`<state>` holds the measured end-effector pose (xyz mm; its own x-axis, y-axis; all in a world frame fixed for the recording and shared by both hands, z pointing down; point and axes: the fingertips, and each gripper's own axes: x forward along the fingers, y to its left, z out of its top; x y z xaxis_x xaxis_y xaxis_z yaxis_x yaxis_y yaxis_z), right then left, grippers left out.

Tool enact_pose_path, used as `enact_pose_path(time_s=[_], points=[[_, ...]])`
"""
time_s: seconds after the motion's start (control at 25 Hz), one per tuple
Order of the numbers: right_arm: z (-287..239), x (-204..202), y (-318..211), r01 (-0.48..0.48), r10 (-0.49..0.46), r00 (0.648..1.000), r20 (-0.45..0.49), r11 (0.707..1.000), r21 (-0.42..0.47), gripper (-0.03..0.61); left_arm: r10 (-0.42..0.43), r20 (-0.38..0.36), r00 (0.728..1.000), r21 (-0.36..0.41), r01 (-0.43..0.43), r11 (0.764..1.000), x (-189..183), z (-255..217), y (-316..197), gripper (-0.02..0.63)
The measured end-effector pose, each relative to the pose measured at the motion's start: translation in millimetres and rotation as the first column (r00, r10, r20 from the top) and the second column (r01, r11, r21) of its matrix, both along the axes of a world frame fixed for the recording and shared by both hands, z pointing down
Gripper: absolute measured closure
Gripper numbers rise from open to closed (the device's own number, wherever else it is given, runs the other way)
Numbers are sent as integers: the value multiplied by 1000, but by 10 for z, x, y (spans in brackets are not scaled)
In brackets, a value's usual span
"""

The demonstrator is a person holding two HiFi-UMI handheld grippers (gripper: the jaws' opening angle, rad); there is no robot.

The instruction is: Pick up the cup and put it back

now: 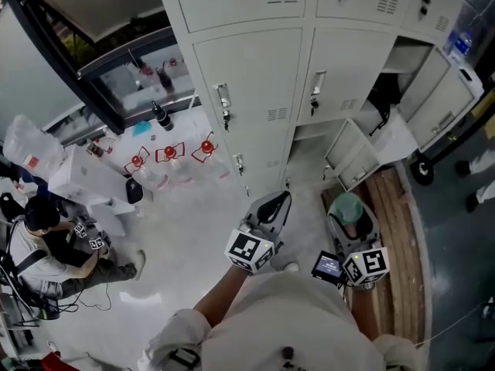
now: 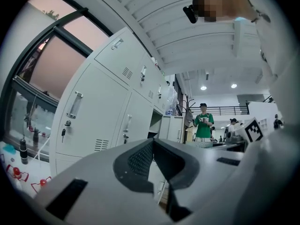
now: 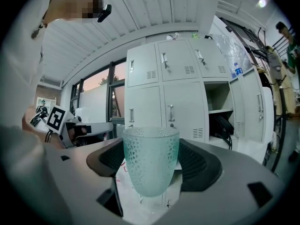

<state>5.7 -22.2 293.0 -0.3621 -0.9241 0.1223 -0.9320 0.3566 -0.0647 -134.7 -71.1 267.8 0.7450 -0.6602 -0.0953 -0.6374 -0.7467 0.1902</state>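
Pale green dimpled cup [image 3: 151, 161] stands upright in the right gripper [image 3: 152, 171], jaws clamped on its sides, facing the lockers [image 3: 180, 102]; the left gripper [image 2: 155, 165], jaws together, holds nothing.

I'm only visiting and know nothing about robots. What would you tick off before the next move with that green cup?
1. Cup gripped by the right hand-held gripper: ok, a jaw on each side of it.
2. Cup upright: ok, rim on top and level.
3. Left hand-held gripper free: ok, jaws close together, nothing between them.
4. Open locker compartment ahead: ok, its door is swung aside.
5. Landing spot for the cup free: cannot tell, no view shows where it belongs.
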Motion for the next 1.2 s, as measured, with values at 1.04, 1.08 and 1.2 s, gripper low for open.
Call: enact_pose_path(time_s=[1.04,1.08,1.2], points=[[714,1105,-1066,285,-286,958,11,952,-114,235,-267,49,962,-50,269,962,1085,475,-638,606],[758,1166,-1119,301,-301,953,12,946,-118,235,-287,54,956,-54,290,956,1150,512,-655,606],[926,1303,-1259,338,-338,941,19,931,-138,235,-332,57,941,-70,336,939,1307,625,-698,606]])
